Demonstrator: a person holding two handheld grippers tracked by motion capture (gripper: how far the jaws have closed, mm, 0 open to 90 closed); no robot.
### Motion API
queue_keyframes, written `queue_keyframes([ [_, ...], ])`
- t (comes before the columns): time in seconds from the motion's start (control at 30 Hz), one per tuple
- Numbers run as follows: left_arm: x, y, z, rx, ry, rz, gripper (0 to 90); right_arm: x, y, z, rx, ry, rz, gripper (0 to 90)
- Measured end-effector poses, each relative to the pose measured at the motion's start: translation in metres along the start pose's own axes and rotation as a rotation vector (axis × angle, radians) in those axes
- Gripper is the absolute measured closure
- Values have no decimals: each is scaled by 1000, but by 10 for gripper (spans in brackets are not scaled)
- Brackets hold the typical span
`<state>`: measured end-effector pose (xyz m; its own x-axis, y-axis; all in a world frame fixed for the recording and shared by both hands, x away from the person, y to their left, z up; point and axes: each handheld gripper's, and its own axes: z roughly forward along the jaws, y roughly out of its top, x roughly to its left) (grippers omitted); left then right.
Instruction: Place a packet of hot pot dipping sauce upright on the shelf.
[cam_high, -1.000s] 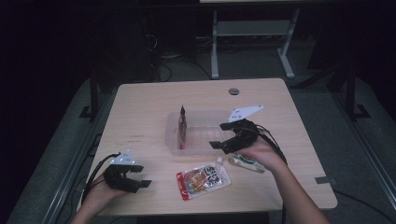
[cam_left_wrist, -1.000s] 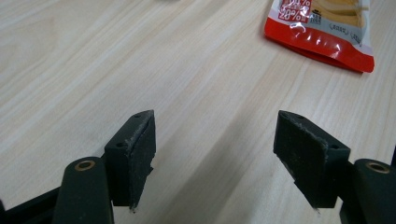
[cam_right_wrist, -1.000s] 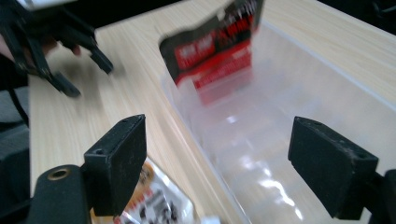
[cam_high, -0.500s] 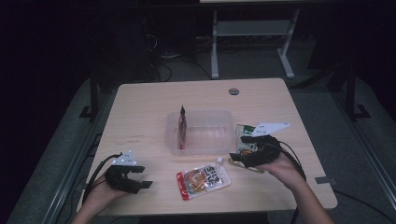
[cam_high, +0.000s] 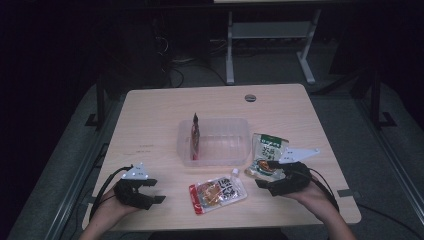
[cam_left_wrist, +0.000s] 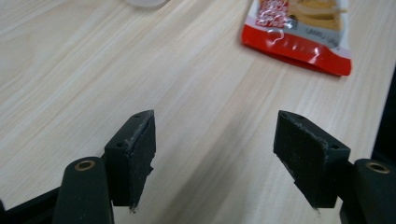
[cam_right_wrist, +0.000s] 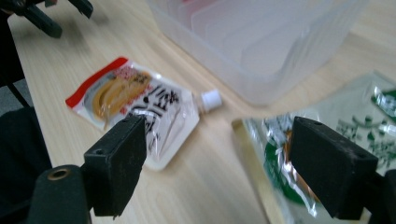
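A clear plastic container (cam_high: 235, 150) stands mid-table with a dark red pouch (cam_high: 195, 136) upright at its left end. A red and white spout pouch (cam_high: 217, 192) lies flat in front of it. A green and white pouch (cam_high: 269, 150) lies to the container's right. My right gripper (cam_high: 266, 174) is open, low at the near end of the green pouch, jaws pointing left. In the right gripper view the open right gripper (cam_right_wrist: 219, 158) has the green pouch (cam_right_wrist: 327, 135) by its right jaw and the spout pouch (cam_right_wrist: 135, 105) beyond its left jaw. My left gripper (cam_high: 150, 195) rests open near the front left, nothing between its jaws.
The wooden table (cam_high: 150, 125) has a round grommet (cam_high: 250, 97) at the back. A white frame (cam_high: 270, 35) stands on the dark floor behind it. In the left gripper view the spout pouch (cam_left_wrist: 299, 32) lies ahead to the right, close to the table's edge.
My right gripper has moved from the container's right end toward the near right and lower, uncovering the green pouch. The left gripper has kept still.
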<state>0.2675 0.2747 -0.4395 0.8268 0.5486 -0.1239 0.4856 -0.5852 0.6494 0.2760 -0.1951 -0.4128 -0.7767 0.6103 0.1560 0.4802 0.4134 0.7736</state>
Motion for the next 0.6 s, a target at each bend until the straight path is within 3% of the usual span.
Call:
queue_keyframes([
  [0.23, -13, 11, 4, -8, -36, 27, 311, 1, -27, -4, 53, -15, 36, 200],
  [0.4, -22, 19, 7, -14, -63, 41, 355, 0, -32, -5, 65, -8, 49, 200],
  [0.47, -28, 24, 9, -22, -80, 47, 392, -1, -30, -4, 58, -4, 47, 200],
  [0.5, -32, 29, 11, -33, -87, 68, 454, -1, -29, -3, 57, -3, 48, 200],
  [0.57, -35, 32, 12, -34, -99, 70, 559, -1, -29, -2, 58, 0, 44, 200],
  [0.6, -37, 34, 14, -35, -110, 72, 559, -1, -29, -2, 58, 0, 44, 200],
])
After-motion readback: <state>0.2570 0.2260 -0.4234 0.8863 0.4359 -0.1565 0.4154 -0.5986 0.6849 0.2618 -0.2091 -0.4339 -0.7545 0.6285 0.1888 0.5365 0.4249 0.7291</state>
